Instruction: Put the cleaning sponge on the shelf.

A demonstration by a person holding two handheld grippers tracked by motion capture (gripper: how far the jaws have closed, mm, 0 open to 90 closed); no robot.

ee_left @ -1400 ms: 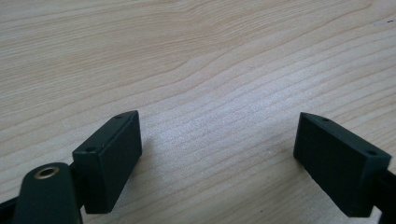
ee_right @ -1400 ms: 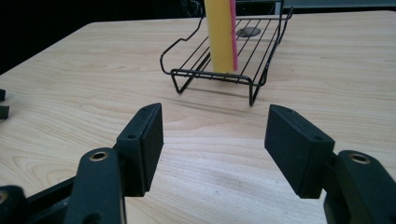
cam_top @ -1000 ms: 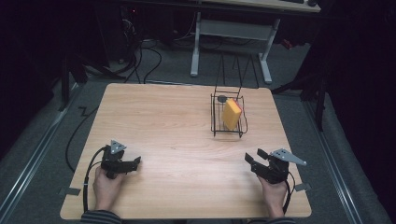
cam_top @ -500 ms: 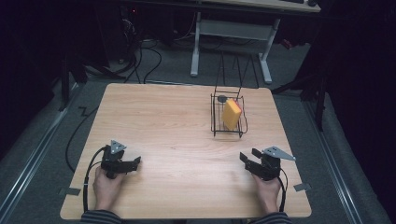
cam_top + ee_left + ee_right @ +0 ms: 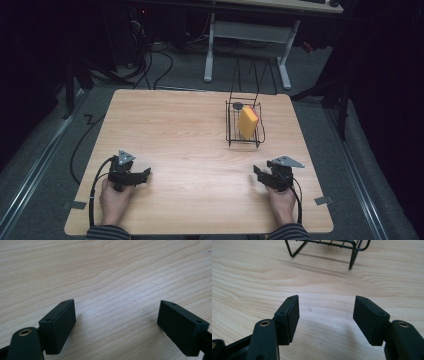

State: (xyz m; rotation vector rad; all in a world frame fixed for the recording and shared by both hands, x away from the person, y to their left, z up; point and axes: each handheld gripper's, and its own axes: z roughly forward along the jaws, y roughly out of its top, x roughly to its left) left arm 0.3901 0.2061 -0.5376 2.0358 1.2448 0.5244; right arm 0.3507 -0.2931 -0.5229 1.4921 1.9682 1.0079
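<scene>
Near the table's front edge your right gripper [image 5: 267, 176] has slid slightly leftward, jaws apart, empty; left gripper [image 5: 136, 176] unmoved, likewise released. Wire basket [image 5: 243, 143] untouched — probably just positioning.

Wooden worktop [image 5: 190, 130], dim room. Black wire basket [image 5: 243, 131] stands far right of centre, holding a yellow sponge [image 5: 247, 121] tilted on edge. Left tool [image 5: 142, 176] and right tool [image 5: 259, 174] rest near the front edge, well apart, a hand behind each.

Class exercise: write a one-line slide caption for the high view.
Two open grippers, left and right, rest near a wire basket holding a yellow sponge.
</scene>
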